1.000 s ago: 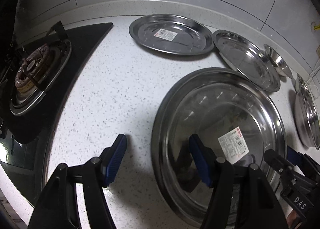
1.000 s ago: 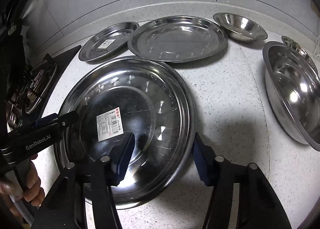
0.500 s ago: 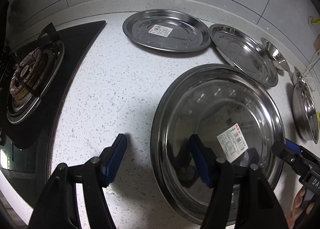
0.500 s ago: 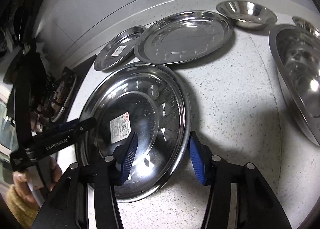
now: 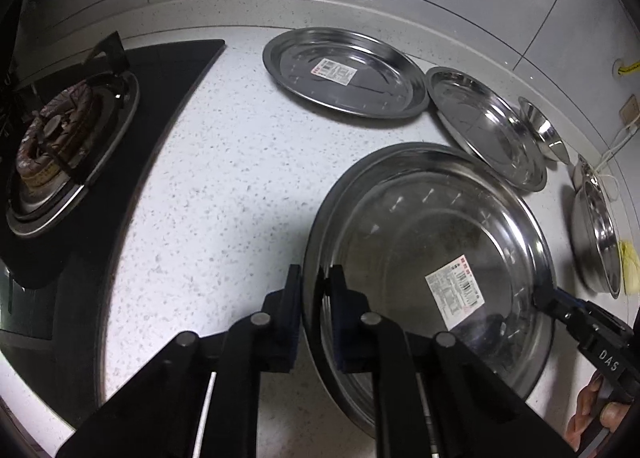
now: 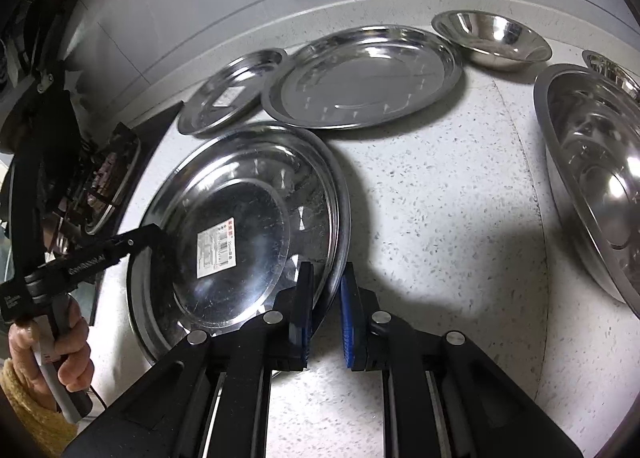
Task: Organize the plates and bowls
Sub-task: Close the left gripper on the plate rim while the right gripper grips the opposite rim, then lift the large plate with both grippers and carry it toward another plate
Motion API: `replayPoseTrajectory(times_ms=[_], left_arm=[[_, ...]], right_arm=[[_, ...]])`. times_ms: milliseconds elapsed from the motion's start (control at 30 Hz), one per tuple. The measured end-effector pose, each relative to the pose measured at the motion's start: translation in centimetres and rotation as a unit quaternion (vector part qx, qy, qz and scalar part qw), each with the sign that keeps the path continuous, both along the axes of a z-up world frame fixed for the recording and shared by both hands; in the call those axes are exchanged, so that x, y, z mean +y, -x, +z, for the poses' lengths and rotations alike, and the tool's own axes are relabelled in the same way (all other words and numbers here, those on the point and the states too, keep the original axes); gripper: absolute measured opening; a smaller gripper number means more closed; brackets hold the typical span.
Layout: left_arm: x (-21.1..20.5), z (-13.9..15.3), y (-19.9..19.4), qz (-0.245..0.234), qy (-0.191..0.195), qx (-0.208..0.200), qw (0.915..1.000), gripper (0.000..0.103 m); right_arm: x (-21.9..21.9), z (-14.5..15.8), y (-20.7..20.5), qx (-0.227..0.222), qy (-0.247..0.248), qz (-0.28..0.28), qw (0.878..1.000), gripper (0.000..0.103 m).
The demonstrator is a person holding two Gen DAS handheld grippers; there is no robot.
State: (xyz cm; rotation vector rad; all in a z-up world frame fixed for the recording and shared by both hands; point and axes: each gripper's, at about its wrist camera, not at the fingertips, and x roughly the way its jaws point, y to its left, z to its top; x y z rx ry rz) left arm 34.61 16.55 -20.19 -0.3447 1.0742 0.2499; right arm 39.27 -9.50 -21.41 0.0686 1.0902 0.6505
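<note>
A large steel plate [image 5: 420, 242] with a white label lies on the speckled counter. My left gripper [image 5: 314, 278] is closing its jaws on the plate's left rim, which sits pinched between the pads. In the right wrist view the same plate [image 6: 240, 193] has its right rim clamped by my right gripper [image 6: 326, 278], which is shut. Each gripper shows in the other's view: the right gripper [image 5: 548, 298] at the plate's far edge, the left gripper [image 6: 148, 236] held by a hand [image 6: 68, 350].
Behind lie a labelled plate [image 5: 344, 73] and a plain plate [image 5: 488, 129], then a small bowl [image 5: 544, 133]. A deep bowl [image 6: 592, 169] stands to the right, another small bowl [image 6: 612, 69] behind it. A gas stove [image 5: 60, 137] fills the left.
Both grippers have closed onto the large plate's rim, the left from wide open and the right from about half open. Neither hand has shifted much.
</note>
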Motion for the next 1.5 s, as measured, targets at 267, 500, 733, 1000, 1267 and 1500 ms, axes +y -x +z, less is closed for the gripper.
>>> replayPoseTrajectory(times_ms=[267, 500, 733, 1000, 1267, 1500], left_arm=[[-1.1, 3.6, 3.3, -0.010, 0.001, -0.036, 0.9993, 0.012], [-2.9, 7.3, 7.5, -0.026, 0.006, -0.062, 0.9977, 0.012], [-4.6, 11.2, 13.1, -0.026, 0.002, -0.080, 0.9965, 0.012], [-7.8, 13.9, 19.8, -0.007, 0.003, -0.079, 0.9968, 0.012], [-9.2, 14.3, 22.0, -0.004, 0.013, -0.074, 0.9972, 0.012], [-7.8, 14.0, 21.1, -0.047, 0.029, -0.093, 0.9941, 0.012]], right_arm=[[-1.2, 2.6, 2.5, -0.040, -0.015, -0.002, 0.999, 0.011], [-3.4, 5.4, 5.8, -0.056, -0.024, -0.005, 0.998, 0.011], [-5.1, 7.5, 9.9, -0.053, -0.034, 0.004, 0.998, 0.011], [-7.2, 8.4, 13.6, -0.045, -0.034, 0.042, 0.998, 0.011], [-8.9, 8.7, 15.3, -0.040, -0.029, 0.063, 0.997, 0.011], [-8.7, 8.7, 15.4, -0.033, -0.024, 0.043, 0.998, 0.011]])
